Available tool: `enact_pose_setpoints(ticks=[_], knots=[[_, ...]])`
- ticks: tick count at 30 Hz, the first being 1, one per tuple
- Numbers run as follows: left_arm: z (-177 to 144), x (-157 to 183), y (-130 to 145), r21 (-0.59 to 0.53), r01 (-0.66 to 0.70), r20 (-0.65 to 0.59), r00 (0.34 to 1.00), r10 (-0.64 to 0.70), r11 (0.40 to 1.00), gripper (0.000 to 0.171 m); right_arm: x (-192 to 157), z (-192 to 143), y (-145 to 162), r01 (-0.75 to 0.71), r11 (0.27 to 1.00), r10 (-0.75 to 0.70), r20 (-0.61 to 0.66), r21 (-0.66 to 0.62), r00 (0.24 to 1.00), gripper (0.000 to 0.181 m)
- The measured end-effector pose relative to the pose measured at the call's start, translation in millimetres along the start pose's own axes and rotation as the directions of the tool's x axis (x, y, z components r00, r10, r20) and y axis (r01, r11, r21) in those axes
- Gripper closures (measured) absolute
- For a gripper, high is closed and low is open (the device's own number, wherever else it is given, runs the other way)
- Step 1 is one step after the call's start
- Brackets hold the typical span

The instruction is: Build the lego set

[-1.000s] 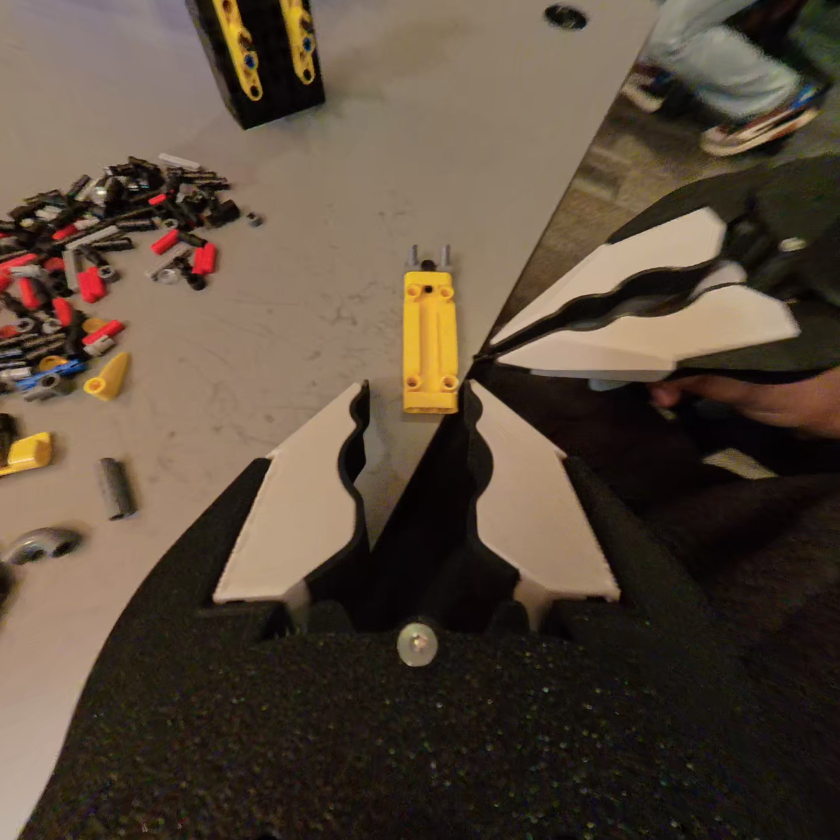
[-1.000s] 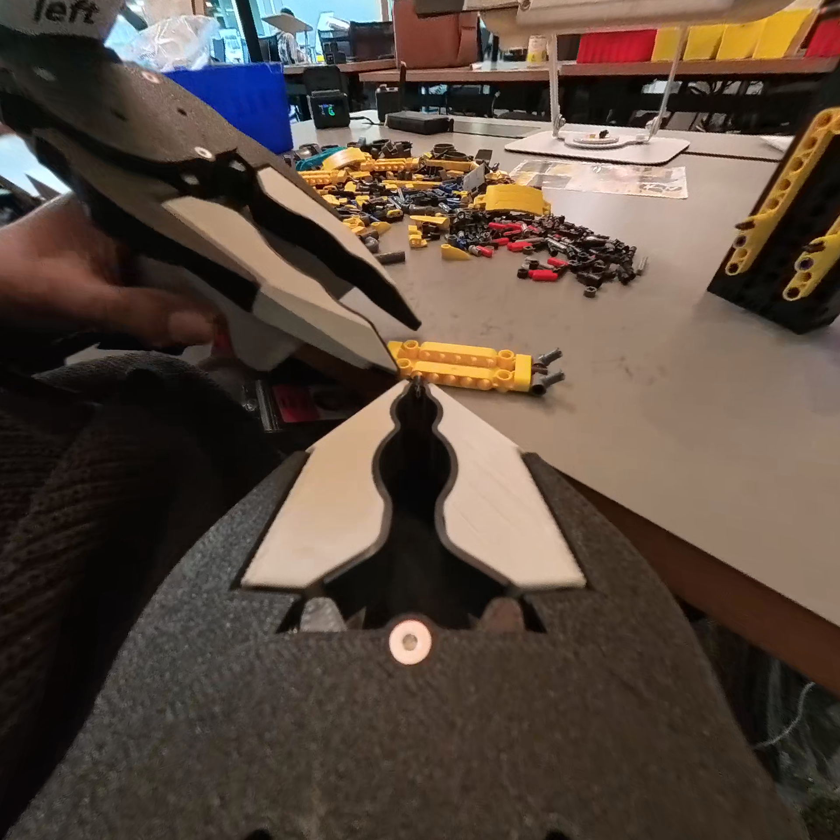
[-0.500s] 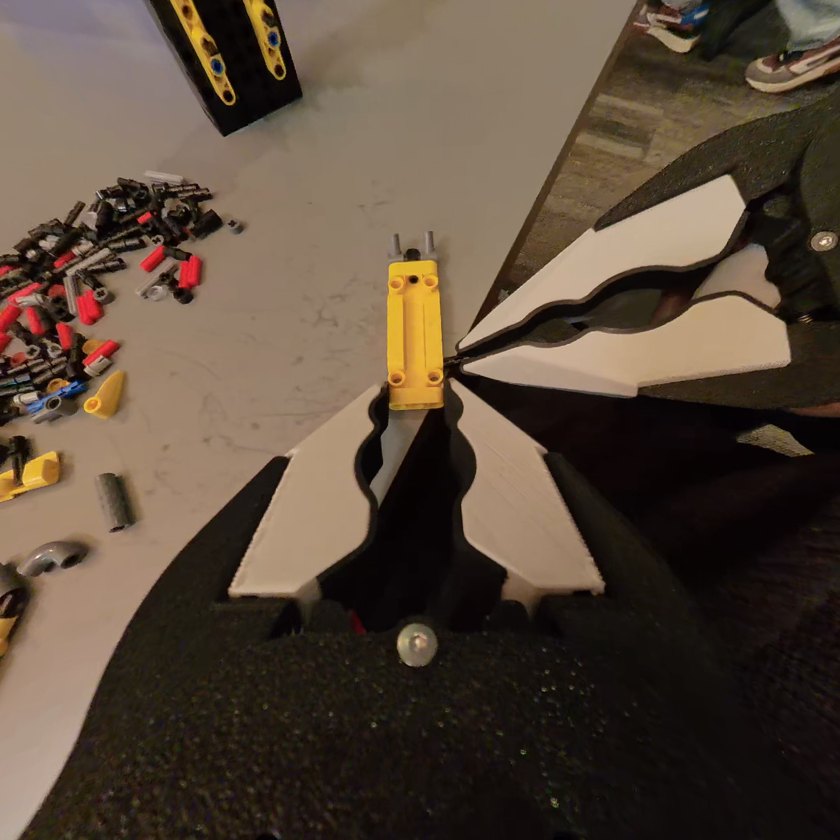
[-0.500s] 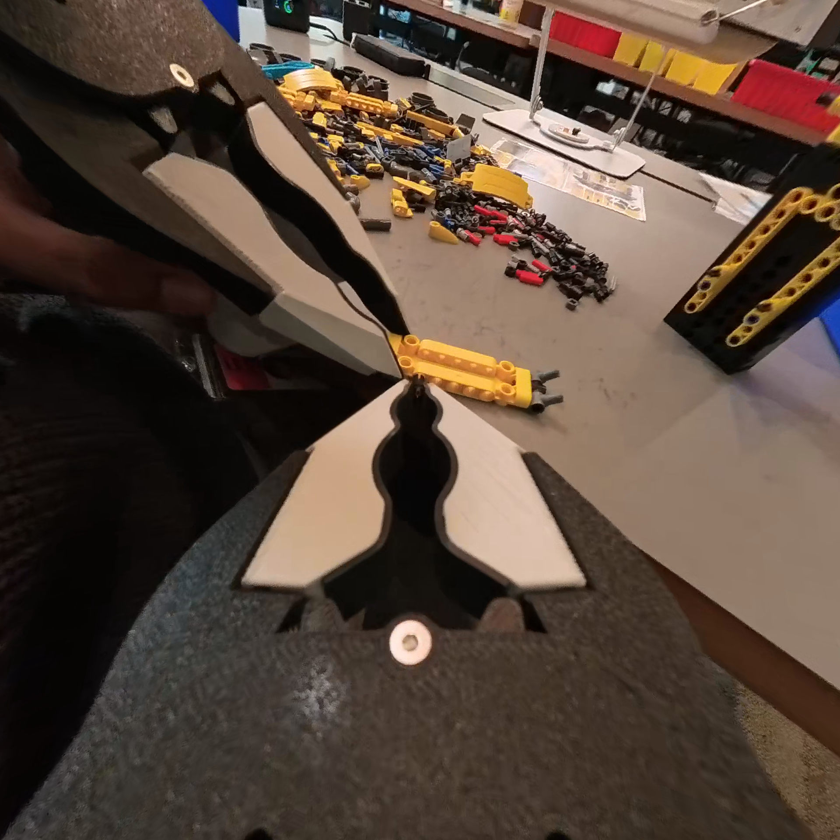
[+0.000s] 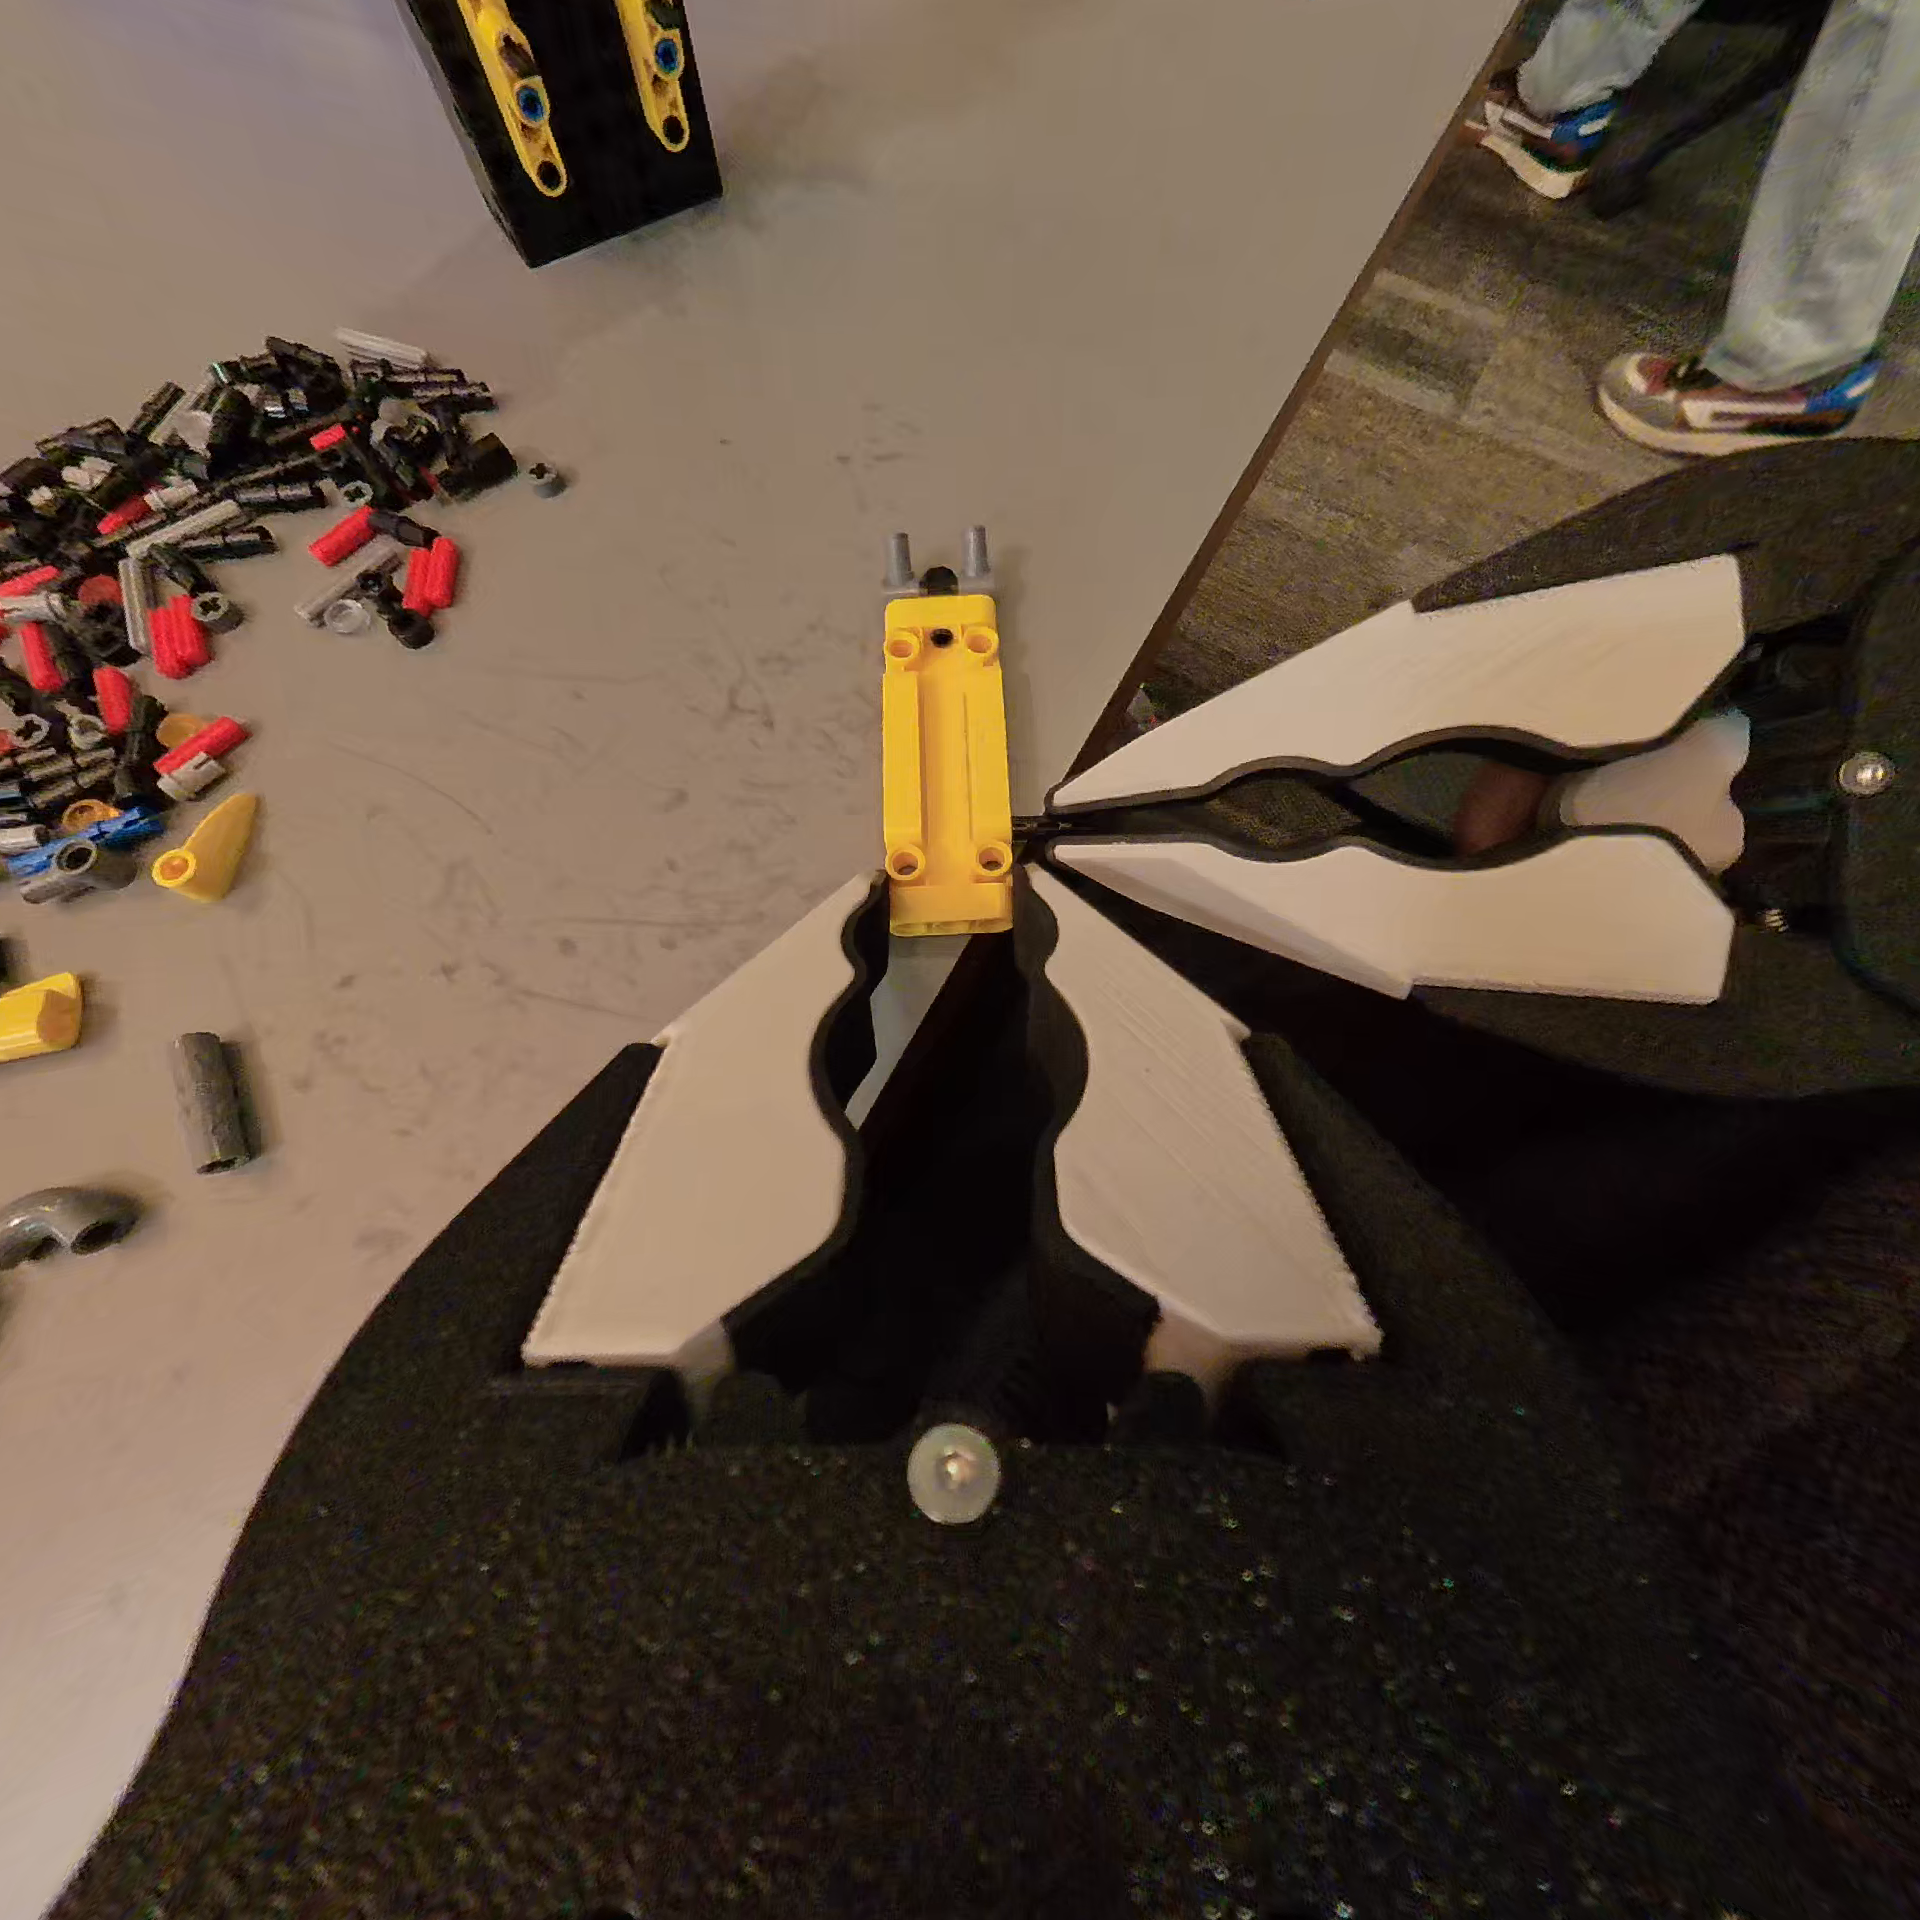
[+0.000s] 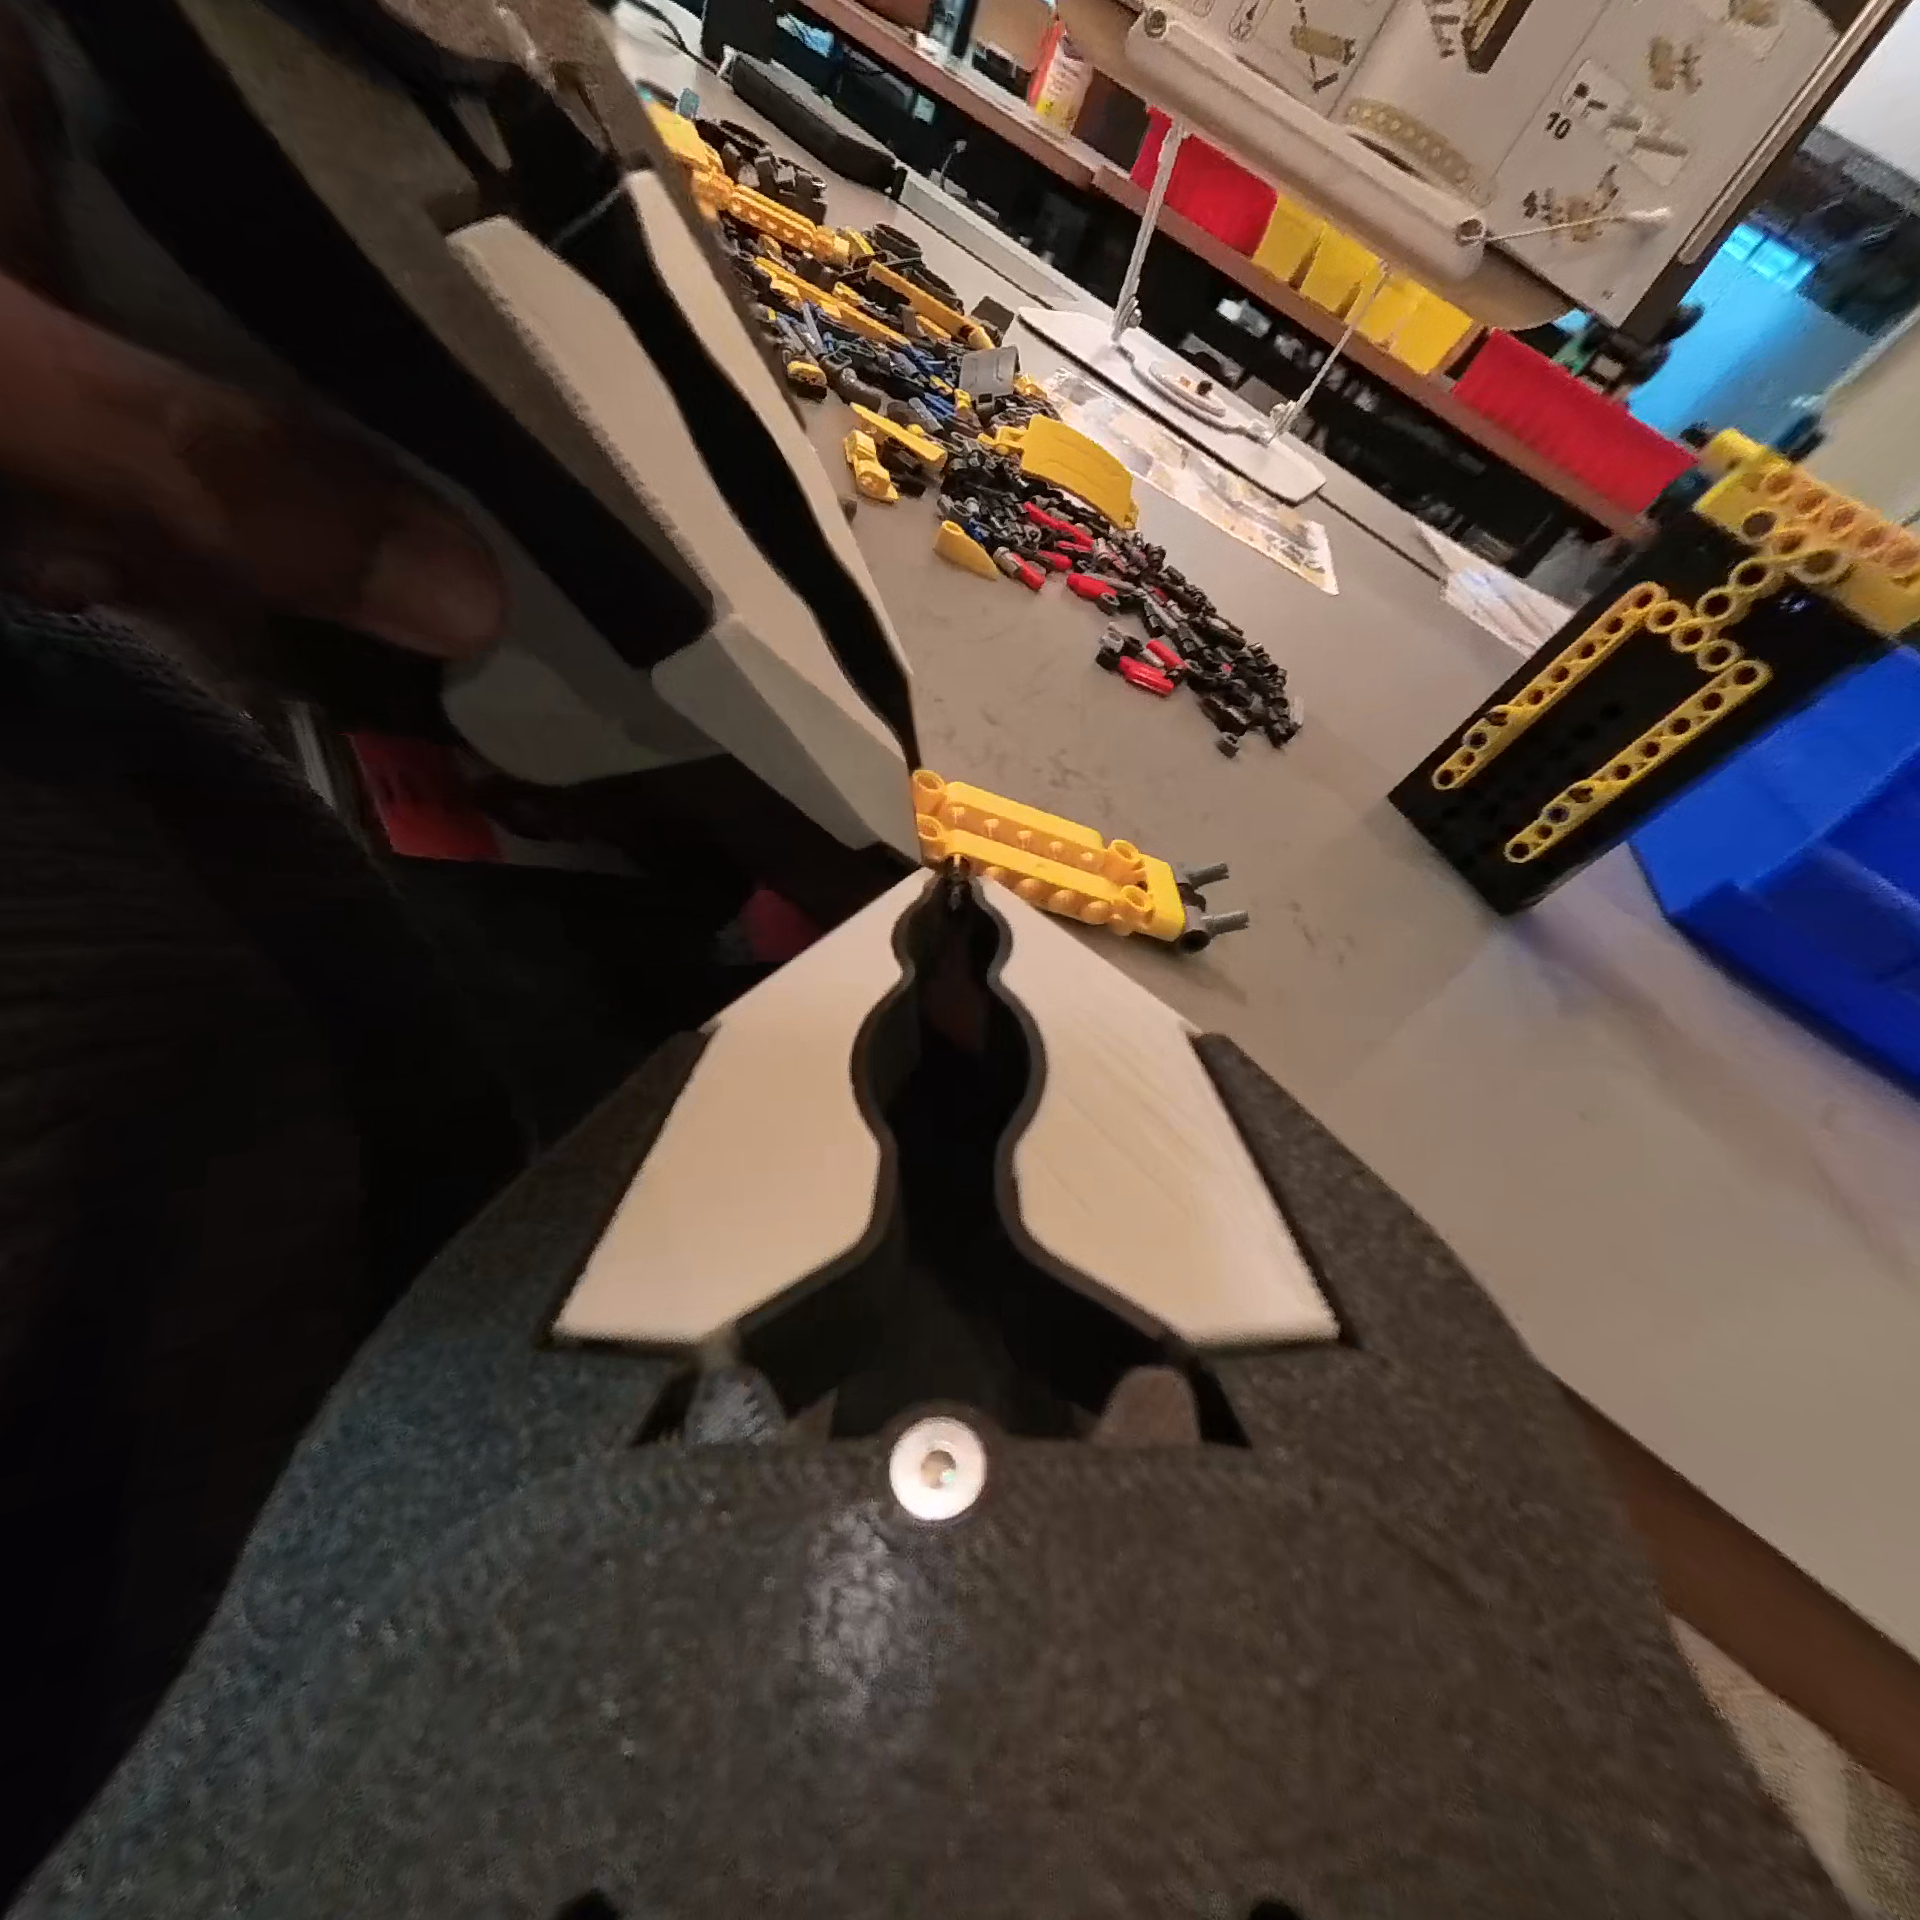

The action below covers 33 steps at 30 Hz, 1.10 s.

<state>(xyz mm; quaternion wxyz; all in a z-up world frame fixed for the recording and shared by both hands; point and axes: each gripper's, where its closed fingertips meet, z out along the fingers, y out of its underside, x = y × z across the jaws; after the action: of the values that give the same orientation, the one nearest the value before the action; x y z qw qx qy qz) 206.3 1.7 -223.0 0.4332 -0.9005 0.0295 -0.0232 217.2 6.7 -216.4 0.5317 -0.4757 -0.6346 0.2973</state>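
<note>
A long yellow panel piece (image 5: 945, 748) with two grey pins (image 5: 935, 556) at its far end lies near the table's right edge. My left gripper (image 5: 948, 883) is shut on its near end, one fingertip on each side. My right gripper (image 5: 1049, 826) comes in from the right, shut on a small black pin (image 5: 1034, 826) whose tip touches the piece's near right corner. In the right wrist view, my right gripper (image 6: 954, 883) holds the pin (image 6: 954, 891) against the yellow piece (image 6: 1049, 857), with the left gripper (image 6: 914, 769) above it.
A pile of small red, black and grey parts (image 5: 156, 540) lies at left, with a grey tube (image 5: 213, 1101) and a yellow cone (image 5: 208, 847). A black block with yellow beams (image 5: 582, 114) stands at the back. A blue bin (image 6: 1787, 894) is beside it. A person's legs (image 5: 1725, 395) stand past the table edge. The grippers are tip to tip, or close to it. Between my left fingertips and the yellow cone (image 5: 208, 847) there is roughly 12 cm. Seen from the right wrist view (image 6: 963, 538) as well.
My left gripper moved forward and closed from open onto the yellow piece's near end. My right gripper stayed shut and brought the pin up against the piece's side.
</note>
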Motion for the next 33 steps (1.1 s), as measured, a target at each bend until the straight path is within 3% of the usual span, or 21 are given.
enact_pose_setpoints(ticks=[5, 11, 18, 22, 25, 33], knots=[[0.4, 0.0, 0.3, -0.011, -0.027, 0.018, 0.999, 0.027, 1.0, 0.148, 1.2, 0.7, 0.6, -0.246, 0.969, 0.245, 0.096, 0.002, 0.965, 0.179], [0.5, 0.5, 1.0, -0.024, -0.065, 0.038, 0.997, 0.066, 0.998, 0.149, 1.1, 0.2, 1.4, -0.584, 0.811, 0.57, 0.26, -0.027, 0.78, 0.178], [0.2, 0.7, 1.3, -0.02, -0.064, 0.015, 0.998, 0.064, 0.998, 0.148, 0.9, 0.5, 1.4, -0.55, 0.835, 0.531, 0.244, 0.008, 0.811, 0.179], [1.0, 0.0, 1.1, -0.038, -0.092, 0.029, 0.995, 0.093, 0.995, 0.149, 2.3, 1.8, 1.0, -0.3, 0.954, 0.297, 0.081, 0.026, 0.951, 0.18], [0.7, 0.2, 1.3, -0.036, -0.084, 0.011, 0.996, 0.084, 0.996, 0.148, 2.3, 2.2, -0.1, -0.189, 0.982, 0.188, 0.029, 0.022, 0.982, 0.18], [0.6, 3.0, 1.8, -0.036, -0.117, -0.041, 0.992, 0.116, 0.992, 0.149, 1.8, 4.5, 0.8, -0.42, 0.907, 0.413, 0.142, 0.022, 0.9, 0.18]])
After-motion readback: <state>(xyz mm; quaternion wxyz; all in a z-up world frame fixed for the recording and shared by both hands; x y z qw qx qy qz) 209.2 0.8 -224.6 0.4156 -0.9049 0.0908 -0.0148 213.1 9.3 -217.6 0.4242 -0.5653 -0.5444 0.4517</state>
